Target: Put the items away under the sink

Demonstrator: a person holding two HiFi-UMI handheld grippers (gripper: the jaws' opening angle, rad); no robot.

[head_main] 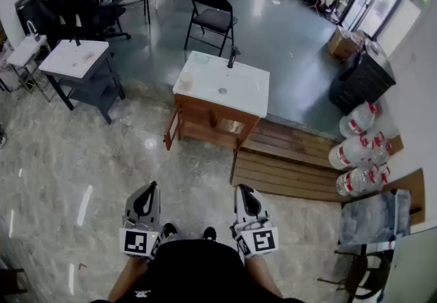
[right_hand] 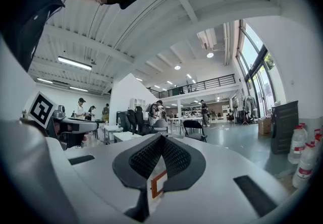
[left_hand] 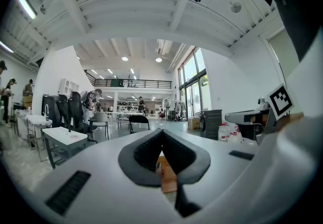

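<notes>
A sink cabinet stands ahead of me in the head view, with a white top [head_main: 242, 87], a black faucet [head_main: 233, 56] at its far edge and a wooden base [head_main: 205, 124] that is open at the front. Both grippers are held low near my body, well short of the cabinet. The left gripper [head_main: 151, 188] is shut with nothing between its jaws, and so is the right gripper [head_main: 242, 189]. In the left gripper view the black pads [left_hand: 146, 152] meet at the tip, and the wooden cabinet [left_hand: 167, 175] shows in the gap below. The right gripper's pads [right_hand: 174, 160] also meet.
A wooden slat platform [head_main: 287, 162] lies to the right of the cabinet. Several large water bottles [head_main: 358, 151] lie by the right wall. A grey table with a white top [head_main: 74, 59] stands left, a black folding chair [head_main: 213, 15] behind the sink. Shiny tiled floor [head_main: 82, 158] lies between.
</notes>
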